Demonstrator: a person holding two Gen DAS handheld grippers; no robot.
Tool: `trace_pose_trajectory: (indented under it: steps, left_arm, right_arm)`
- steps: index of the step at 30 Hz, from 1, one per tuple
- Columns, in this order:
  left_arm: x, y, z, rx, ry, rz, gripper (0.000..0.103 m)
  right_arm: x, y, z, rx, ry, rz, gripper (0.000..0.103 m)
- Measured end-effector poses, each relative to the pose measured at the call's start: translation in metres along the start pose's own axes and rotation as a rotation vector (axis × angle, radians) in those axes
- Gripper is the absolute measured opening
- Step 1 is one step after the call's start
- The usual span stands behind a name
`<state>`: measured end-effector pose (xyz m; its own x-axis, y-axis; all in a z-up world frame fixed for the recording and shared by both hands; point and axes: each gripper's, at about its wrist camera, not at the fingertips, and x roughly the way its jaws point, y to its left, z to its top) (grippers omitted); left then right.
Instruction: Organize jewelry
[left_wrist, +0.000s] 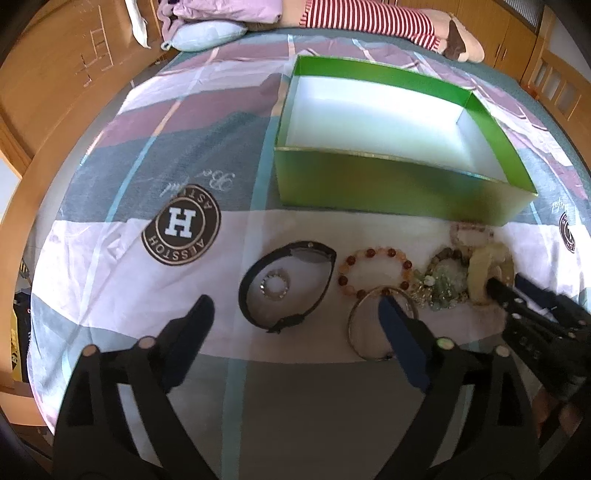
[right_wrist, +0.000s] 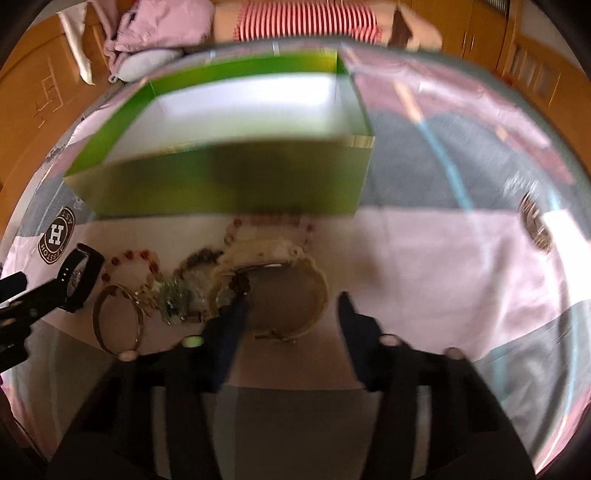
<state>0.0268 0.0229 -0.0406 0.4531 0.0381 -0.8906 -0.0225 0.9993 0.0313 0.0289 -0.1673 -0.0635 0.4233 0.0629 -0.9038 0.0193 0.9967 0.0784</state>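
Note:
Jewelry lies in a row on the bedsheet in front of an open green box (left_wrist: 388, 184) with a white inside. From the left: a black watch (left_wrist: 288, 284) with a small ring (left_wrist: 275, 286) inside its loop, an orange bead bracelet (left_wrist: 375, 271), a metal bangle (left_wrist: 354, 325), a green bead cluster (left_wrist: 443, 280) and a cream watch (right_wrist: 317, 291). My left gripper (left_wrist: 295, 314) hangs wide open over the black watch and the bangle. My right gripper (right_wrist: 291, 304) stands partly open astride the cream watch's loop. A small gap shows at its right finger.
A pink bead bracelet (left_wrist: 471, 234) lies against the box's front wall. A round brown H logo (left_wrist: 181, 225) marks the sheet at the left. A pale pillow (left_wrist: 207, 35), pink cloth and a red-striped plush (left_wrist: 369, 18) lie at the bed's far end. Wooden furniture (left_wrist: 55, 74) surrounds it.

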Motion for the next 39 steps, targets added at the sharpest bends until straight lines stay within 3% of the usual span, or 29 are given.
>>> trace_pose_trajectory:
  steps: [1, 3, 4, 11, 13, 15, 18, 24, 29, 37, 39]
  left_arm:
    - [-0.001, 0.0, 0.0, 0.002, -0.009, 0.004, 0.095]
    - [0.0, -0.002, 0.0, 0.009, -0.01, 0.005, 0.097]
    - [0.002, -0.003, 0.0, 0.016, -0.005, 0.003, 0.097]
    - [0.018, -0.015, 0.001, 0.059, -0.024, 0.041, 0.094]
    - [0.024, -0.018, 0.0, 0.074, -0.005, 0.055, 0.08]
    - [0.032, -0.019, -0.001, 0.086, 0.038, 0.052, 0.053]
    - [0.041, -0.015, -0.003, 0.058, 0.083, 0.031, 0.03]
    - [0.036, -0.001, 0.0, -0.01, 0.071, 0.004, 0.018]
    - [0.019, 0.009, 0.006, 0.0, 0.012, 0.067, 0.018]
    - [0.01, 0.039, 0.015, -0.067, 0.011, 0.033, 0.018]
    - [0.009, 0.04, 0.013, -0.063, 0.014, 0.007, 0.025]
  right_arm:
    - [0.0, 0.0, 0.0, 0.001, 0.001, -0.009, 0.03]
    - [-0.003, -0.002, 0.001, 0.011, -0.013, -0.015, 0.023]
    - [-0.004, -0.002, 0.001, 0.015, -0.017, -0.025, 0.01]
    - [-0.014, -0.015, 0.005, 0.069, -0.054, 0.008, 0.007]
    - [-0.017, -0.016, 0.004, 0.055, -0.072, -0.001, 0.007]
    - [-0.017, -0.015, 0.005, 0.043, -0.084, -0.008, 0.007]
    - [-0.019, -0.015, 0.005, 0.043, -0.093, -0.007, 0.007]
    - [-0.025, -0.016, 0.007, 0.038, -0.128, -0.029, 0.006]
    - [-0.032, -0.019, 0.009, 0.044, -0.159, -0.038, 0.006]
    - [-0.038, -0.025, 0.01, 0.066, -0.165, -0.009, 0.007]
    - [-0.036, -0.024, 0.01, 0.06, -0.151, 0.01, 0.007]
